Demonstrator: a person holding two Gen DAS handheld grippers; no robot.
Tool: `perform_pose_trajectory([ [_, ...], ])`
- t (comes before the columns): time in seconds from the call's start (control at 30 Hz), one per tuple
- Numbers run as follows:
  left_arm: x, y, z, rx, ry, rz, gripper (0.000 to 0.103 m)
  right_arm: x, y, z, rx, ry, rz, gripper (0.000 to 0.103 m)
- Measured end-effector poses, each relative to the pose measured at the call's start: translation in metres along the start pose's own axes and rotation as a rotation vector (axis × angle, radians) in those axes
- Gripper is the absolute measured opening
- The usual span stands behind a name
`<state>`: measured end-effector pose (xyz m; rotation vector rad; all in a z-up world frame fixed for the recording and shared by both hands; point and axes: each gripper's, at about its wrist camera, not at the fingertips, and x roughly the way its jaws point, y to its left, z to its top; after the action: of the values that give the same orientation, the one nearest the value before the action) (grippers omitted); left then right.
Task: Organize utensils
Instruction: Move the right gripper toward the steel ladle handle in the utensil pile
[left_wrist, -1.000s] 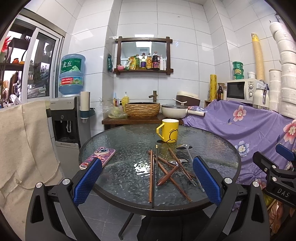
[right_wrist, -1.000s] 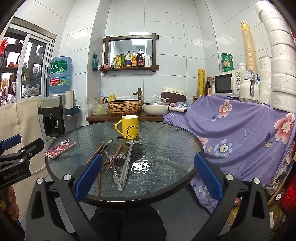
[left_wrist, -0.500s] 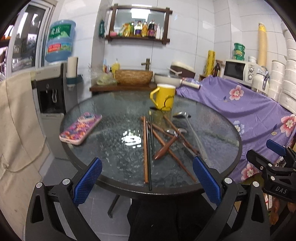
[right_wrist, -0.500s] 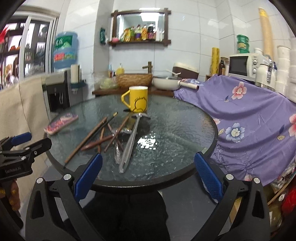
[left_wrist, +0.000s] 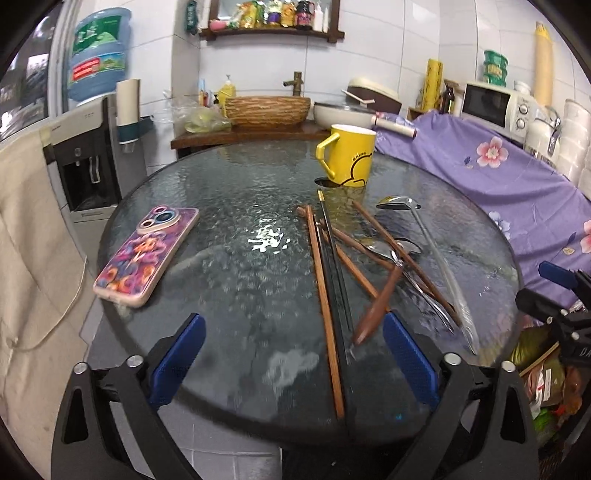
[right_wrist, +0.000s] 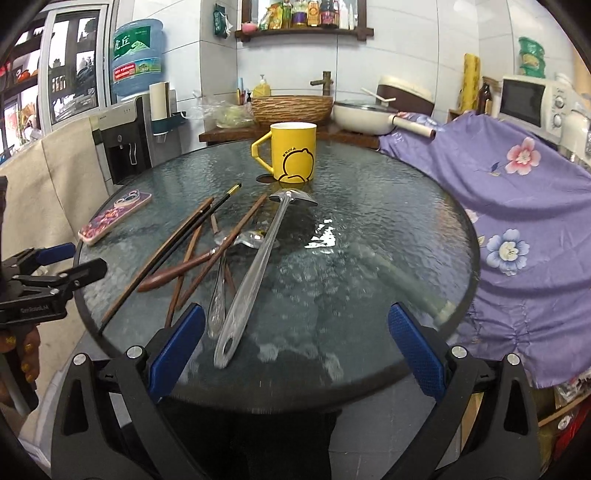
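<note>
Left wrist: slim wooden chopsticks (left_wrist: 325, 295) crisscross pebbled round glass table (left_wrist: 236, 288).

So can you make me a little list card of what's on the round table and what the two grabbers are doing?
table: round glass table
cup: yellow mug, upright, empty of utensils
utensils: wooden chopsticks, metal ladle, spoons, in a loose crossed pile
other: phone in a flowery case
left gripper: jaws closing a little, nothing between them
right gripper: open, holding nothing
</note>
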<state>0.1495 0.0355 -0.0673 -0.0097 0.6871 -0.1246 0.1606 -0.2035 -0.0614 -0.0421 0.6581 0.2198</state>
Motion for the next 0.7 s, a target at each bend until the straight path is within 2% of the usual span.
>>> perform_pose_trajectory([
  [0.17,0.024,-0.003,0.019,0.032,0.049,-0.03,0.079,0.025,-0.005,0.021,0.027,0.032,0.053,0.098],
  [0.3,0.045,0.002,0.03,-0.007,0.132,-0.123,0.069,0.047,-0.016,0.038,0.067,0.08,0.113,0.096],
  [0.4,0.055,0.005,0.038,-0.037,0.16,-0.167,0.063,0.06,-0.022,0.049,0.081,0.104,0.132,0.089],
  [0.53,0.061,0.0,0.048,-0.001,0.145,-0.141,0.059,0.082,-0.024,0.063,0.064,0.143,0.155,0.078],
  [0.7,0.069,-0.006,0.056,0.033,0.148,-0.127,0.059,0.1,-0.017,0.074,0.021,0.161,0.159,0.07],
])
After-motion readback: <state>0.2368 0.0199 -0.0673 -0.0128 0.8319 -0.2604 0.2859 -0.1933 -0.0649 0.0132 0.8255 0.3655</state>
